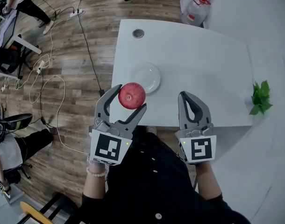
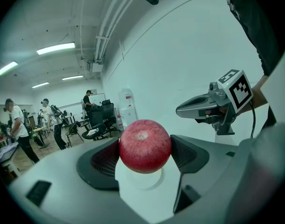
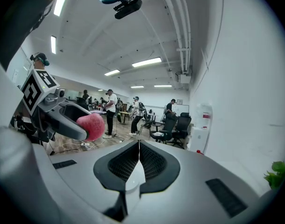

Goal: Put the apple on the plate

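My left gripper [image 1: 131, 99] is shut on a red apple [image 1: 131, 95], held above the table's near left corner. In the left gripper view the apple [image 2: 145, 145] fills the gap between the jaws, with the white plate [image 2: 141, 180] showing just below it. The plate [image 1: 146, 77] lies on the white table [image 1: 198, 55], just beyond the apple. My right gripper [image 1: 194, 105] is shut with nothing in it and hovers near the table's front edge; its jaws [image 3: 138, 158] meet. The apple [image 3: 90, 126] also appears at the left of the right gripper view.
A small green plant [image 1: 260, 97] stands at the table's right end. A round cable port [image 1: 138, 33] sits at the far left corner. Cables and a power strip [image 1: 77, 13] lie on the wooden floor to the left. A water jug [image 1: 195, 10] stands behind the table.
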`<state>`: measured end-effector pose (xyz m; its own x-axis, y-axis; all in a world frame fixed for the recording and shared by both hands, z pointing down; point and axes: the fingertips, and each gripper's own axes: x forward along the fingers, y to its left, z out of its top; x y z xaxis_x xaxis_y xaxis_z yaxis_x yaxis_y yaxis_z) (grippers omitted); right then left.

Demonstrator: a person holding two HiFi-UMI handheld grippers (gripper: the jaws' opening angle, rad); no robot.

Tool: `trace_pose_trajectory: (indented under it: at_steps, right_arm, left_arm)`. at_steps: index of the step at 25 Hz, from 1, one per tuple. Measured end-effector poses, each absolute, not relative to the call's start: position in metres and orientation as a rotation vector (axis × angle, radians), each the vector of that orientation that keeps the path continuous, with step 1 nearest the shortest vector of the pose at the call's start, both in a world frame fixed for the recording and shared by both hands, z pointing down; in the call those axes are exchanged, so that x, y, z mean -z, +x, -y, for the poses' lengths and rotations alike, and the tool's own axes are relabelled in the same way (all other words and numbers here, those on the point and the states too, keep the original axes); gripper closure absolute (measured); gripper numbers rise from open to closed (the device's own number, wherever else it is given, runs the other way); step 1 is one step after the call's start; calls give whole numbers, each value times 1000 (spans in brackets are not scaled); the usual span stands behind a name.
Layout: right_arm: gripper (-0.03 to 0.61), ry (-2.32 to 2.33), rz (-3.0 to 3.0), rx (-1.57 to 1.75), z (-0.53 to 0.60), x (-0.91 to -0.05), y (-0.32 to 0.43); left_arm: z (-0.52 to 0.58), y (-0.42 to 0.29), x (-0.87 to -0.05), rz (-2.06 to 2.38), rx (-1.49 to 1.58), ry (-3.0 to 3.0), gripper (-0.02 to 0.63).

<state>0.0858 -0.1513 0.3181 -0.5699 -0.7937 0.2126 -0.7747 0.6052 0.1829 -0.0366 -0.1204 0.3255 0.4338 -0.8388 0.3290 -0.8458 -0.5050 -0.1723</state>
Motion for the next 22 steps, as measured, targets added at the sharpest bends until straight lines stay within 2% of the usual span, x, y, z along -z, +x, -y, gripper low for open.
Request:
trace_pose_trajectory:
  at_steps: [22]
  right_arm:
    - [537, 1406, 2407, 27, 174, -335, 95]
  left_arm:
    - [184, -28, -371, 1313, -683, 2826, 258]
